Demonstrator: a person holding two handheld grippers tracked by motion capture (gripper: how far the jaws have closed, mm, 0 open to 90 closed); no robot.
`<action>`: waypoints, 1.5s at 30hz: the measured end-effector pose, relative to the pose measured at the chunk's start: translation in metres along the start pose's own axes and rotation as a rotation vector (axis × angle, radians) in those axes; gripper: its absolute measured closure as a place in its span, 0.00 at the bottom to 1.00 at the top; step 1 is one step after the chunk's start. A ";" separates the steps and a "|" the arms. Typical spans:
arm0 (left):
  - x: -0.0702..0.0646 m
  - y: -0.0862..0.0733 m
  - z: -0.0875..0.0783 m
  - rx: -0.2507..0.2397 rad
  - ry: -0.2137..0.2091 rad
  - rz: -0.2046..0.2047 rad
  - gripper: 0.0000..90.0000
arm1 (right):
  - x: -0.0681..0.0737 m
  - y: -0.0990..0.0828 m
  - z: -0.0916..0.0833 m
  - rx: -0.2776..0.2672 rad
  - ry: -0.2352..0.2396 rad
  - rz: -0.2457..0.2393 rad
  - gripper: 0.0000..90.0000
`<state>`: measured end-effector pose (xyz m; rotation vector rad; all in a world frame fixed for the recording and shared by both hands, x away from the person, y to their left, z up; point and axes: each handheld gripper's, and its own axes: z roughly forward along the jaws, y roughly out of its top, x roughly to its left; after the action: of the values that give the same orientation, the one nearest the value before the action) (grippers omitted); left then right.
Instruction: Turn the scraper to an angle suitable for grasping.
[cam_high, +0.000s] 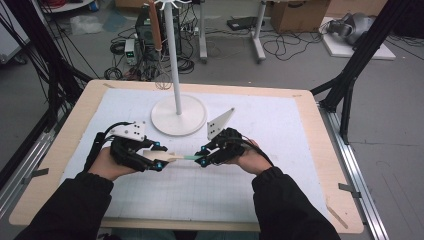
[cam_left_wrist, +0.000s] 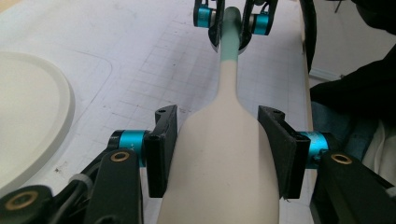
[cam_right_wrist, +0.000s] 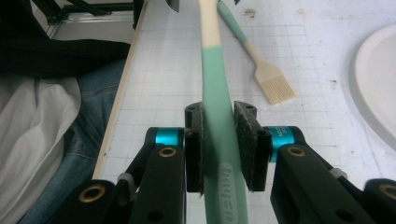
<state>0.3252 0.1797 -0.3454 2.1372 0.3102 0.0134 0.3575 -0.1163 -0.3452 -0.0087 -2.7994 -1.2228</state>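
A cream spatula (cam_high: 172, 158) w/ a mint-green handle hangs level above the white grid mat (cam_high: 280, 125), spanning the gap btwn the two grippers, just in front of the round base of the white stand (cam_high: 178, 115). Left gripper (cam_high: 156, 156) has the broad cream blade (cam_left_wrist: 224, 158) btwn its pads: in the left gripper view the left pad sits against the blade's edge, the right pad (cam_left_wrist: 279, 149) shows a thin sliver of gap, so this grip looks loose or letting go; can't tell for sure it's still pressing. Right gripper (cam_high: 202, 156) is narrow, pads clamped on the green handle (cam_right_wrist: 218, 135) near its end. Looks like a hand-over, left to right: right has taken hold, left is about to free the blade. Next move, prob.: left opens fully and backs off w/o dragging the blade, then right carries the spatula by the handle end toward the stand, maybe to hang it up top where a whisk (cam_high: 159, 55) hangs. Watch: held only at the handle tip, the blade end may sag or swivel once the left lets go, so right needs a firm squeeze. A 2nd tool, a pastry brush (cam_right_wrist: 261, 65), lies flat on the mat in the right gripper view, apart from the spatula.
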 end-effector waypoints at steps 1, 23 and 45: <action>0.000 0.000 0.000 -0.004 0.000 -0.008 0.55 | -0.001 0.001 -0.001 0.002 -0.001 0.001 0.83; -0.001 0.005 0.004 0.050 0.010 0.004 0.49 | 0.004 0.016 0.004 0.119 -0.068 -0.055 0.83; -0.006 0.016 0.027 0.172 -0.047 0.090 0.89 | 0.013 0.028 0.014 0.119 -0.051 -0.092 0.79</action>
<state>0.3262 0.1481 -0.3466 2.3169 0.1934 -0.0116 0.3449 -0.0871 -0.3331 0.0999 -2.9426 -1.0858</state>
